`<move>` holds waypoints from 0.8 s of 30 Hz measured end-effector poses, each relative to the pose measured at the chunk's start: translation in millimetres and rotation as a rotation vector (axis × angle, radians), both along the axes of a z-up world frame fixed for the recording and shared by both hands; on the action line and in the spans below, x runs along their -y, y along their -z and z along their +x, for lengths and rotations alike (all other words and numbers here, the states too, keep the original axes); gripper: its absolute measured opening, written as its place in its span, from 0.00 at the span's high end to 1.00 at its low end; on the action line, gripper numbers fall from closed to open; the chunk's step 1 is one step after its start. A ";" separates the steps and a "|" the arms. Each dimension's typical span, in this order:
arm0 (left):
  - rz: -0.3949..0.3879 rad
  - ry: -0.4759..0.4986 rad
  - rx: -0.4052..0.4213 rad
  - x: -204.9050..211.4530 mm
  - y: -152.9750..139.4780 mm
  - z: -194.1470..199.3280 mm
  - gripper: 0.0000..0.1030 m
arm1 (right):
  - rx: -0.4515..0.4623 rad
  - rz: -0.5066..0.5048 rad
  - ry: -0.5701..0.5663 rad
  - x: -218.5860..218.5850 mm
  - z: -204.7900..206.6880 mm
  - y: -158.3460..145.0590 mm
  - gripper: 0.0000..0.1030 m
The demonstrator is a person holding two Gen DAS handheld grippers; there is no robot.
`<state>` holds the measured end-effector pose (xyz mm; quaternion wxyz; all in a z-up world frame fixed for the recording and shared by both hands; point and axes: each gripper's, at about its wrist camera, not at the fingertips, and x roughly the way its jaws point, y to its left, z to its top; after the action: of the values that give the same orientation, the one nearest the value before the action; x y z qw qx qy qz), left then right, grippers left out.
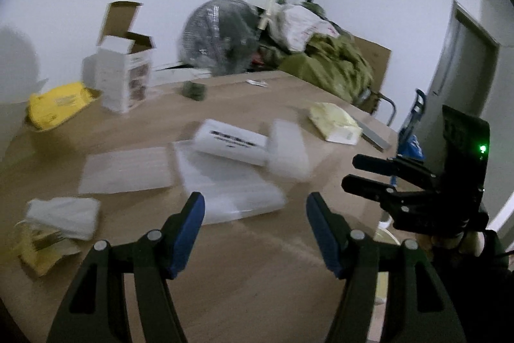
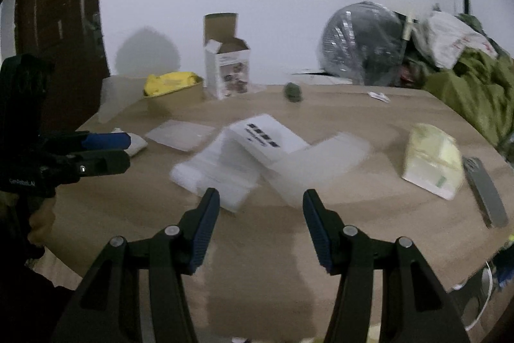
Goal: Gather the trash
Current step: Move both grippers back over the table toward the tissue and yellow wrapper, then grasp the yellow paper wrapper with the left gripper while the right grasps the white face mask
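Note:
Trash lies scattered on a brown table (image 1: 244,262) (image 2: 257,233): clear plastic bags (image 1: 225,182) (image 2: 212,172), a white printed box (image 1: 233,143) (image 2: 270,134), a flat clear sheet (image 1: 127,169) (image 2: 180,134), a pale yellow packet (image 1: 334,121) (image 2: 430,159), a yellow bag (image 1: 57,103) (image 2: 170,81). My left gripper (image 1: 255,208) hovers open over the near table with nothing between its blue pads. My right gripper (image 2: 261,201) is open and empty too; it also shows at the right of the left wrist view, right gripper (image 1: 350,172).
An open white carton (image 1: 123,76) (image 2: 228,69) stands at the back. A wrapped fan (image 1: 221,34) (image 2: 363,44) and a heap of green cloth (image 1: 327,63) (image 2: 475,85) crowd the far right. Crumpled white and yellow wrappers (image 1: 57,224) lie near left. A grey flat bar (image 2: 485,188) rests by the right edge.

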<state>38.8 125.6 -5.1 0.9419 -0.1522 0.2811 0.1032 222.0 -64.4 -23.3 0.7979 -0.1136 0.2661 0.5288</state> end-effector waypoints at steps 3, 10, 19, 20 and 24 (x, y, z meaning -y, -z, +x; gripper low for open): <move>0.007 -0.069 -0.002 -16.5 -0.9 -16.6 0.36 | -0.004 0.003 -0.056 -23.1 -5.9 -2.3 0.50; 0.043 -0.245 -0.030 -55.1 -0.8 -54.3 0.36 | -0.018 0.004 -0.149 -73.6 -16.9 -7.6 0.50; 0.049 -0.467 -0.061 -107.4 5.1 -92.3 0.31 | -0.019 0.016 -0.254 -128.7 -33.5 -16.2 0.50; 0.040 -0.480 -0.063 -111.8 7.0 -93.9 0.30 | -0.021 0.017 -0.262 -132.2 -34.5 -16.9 0.50; 0.021 -0.501 -0.096 -121.4 16.3 -92.5 0.25 | -0.026 0.013 -0.293 -146.7 -38.8 -19.1 0.50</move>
<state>-53.7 247.1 -21.4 0.8740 -0.2024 0.2782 0.3433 183.2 82.2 -4.2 0.7095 -0.1389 0.2537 0.6427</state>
